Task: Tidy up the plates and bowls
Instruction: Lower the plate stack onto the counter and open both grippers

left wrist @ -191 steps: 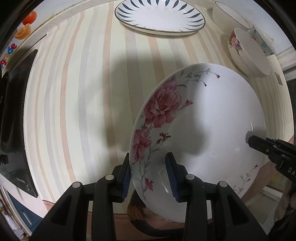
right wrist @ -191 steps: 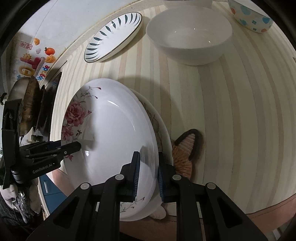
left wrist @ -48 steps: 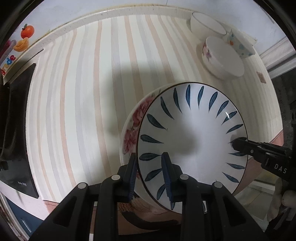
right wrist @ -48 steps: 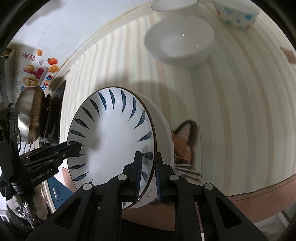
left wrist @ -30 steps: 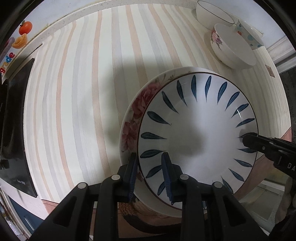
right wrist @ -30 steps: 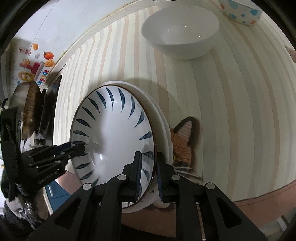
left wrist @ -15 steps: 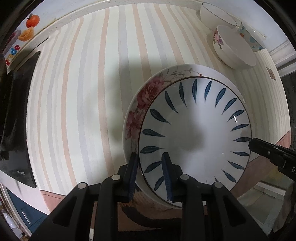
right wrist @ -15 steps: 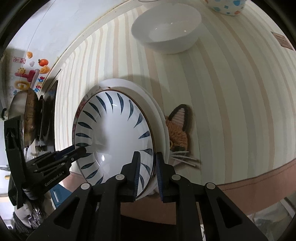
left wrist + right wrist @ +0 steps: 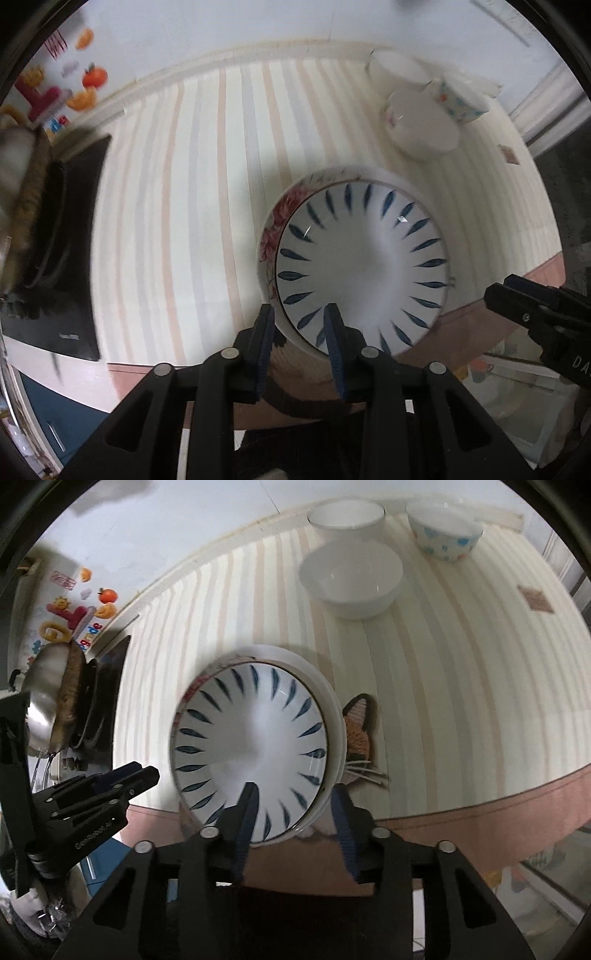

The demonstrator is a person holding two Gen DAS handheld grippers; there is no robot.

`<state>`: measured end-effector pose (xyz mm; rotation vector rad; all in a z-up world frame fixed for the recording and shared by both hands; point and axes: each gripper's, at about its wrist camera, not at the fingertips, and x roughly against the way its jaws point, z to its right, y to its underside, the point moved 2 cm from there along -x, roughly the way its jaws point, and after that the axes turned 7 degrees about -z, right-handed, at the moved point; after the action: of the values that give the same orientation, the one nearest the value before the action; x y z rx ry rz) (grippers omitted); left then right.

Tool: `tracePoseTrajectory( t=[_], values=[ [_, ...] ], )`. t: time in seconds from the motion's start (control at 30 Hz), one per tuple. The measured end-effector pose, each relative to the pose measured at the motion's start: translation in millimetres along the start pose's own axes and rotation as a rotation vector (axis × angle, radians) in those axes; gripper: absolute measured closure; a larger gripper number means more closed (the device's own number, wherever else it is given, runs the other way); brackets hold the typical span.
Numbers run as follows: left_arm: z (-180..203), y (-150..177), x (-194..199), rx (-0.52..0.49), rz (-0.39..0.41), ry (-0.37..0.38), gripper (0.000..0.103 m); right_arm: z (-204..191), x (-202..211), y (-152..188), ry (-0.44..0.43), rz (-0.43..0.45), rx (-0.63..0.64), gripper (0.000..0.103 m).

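Observation:
The blue-leaf plate lies nested in the rose plate on the striped counter near its front edge; it also shows in the right wrist view. My left gripper is open, its jaws astride the plates' near rim and apart from it. My right gripper is open, raised above the plates' right rim. Three bowls stand at the back right: a white bowl, a taller white bowl and a blue-patterned bowl.
A fox-shaped mat lies under and right of the plates. A black cooktop with a pan and a steel pot is on the left. The counter's front edge runs just below the plates.
Both grippers have opened and let go of the blue-leaf plate, which now rests in the rose plate. Both grippers have drawn back and up.

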<state>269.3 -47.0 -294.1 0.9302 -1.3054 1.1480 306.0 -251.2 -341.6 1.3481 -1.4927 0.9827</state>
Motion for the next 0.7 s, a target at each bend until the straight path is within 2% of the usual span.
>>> tracePoseTrajectory(
  t=[0.07,0.13,0.23,0.27,0.3,0.4,0.7],
  values=[
    [3,5,19,-0.01,0.032,-0.001,0.07,-9,20,10,0.012,0.034,0.013,0.048],
    [4,12,33,-0.019,0.064,-0.008,0.061,-17,37,18,0.024,0.067,0.029,0.033],
    [4,23,51,-0.031,0.095,-0.008,0.039,-34,66,34,0.048,0.122,0.049,0.021],
    [3,28,58,-0.034,0.11,-0.005,0.028,-39,72,39,0.053,0.135,0.049,0.019],
    [3,29,62,-0.035,0.119,-0.004,0.023,-44,80,44,0.066,0.148,0.053,0.016],
    [0,39,77,-0.035,0.149,0.005,0.017,-54,99,56,0.099,0.18,0.061,0.013],
    [-4,64,106,-0.004,0.189,0.029,0.016,-78,135,93,0.095,0.226,0.043,0.01]
  ],
)
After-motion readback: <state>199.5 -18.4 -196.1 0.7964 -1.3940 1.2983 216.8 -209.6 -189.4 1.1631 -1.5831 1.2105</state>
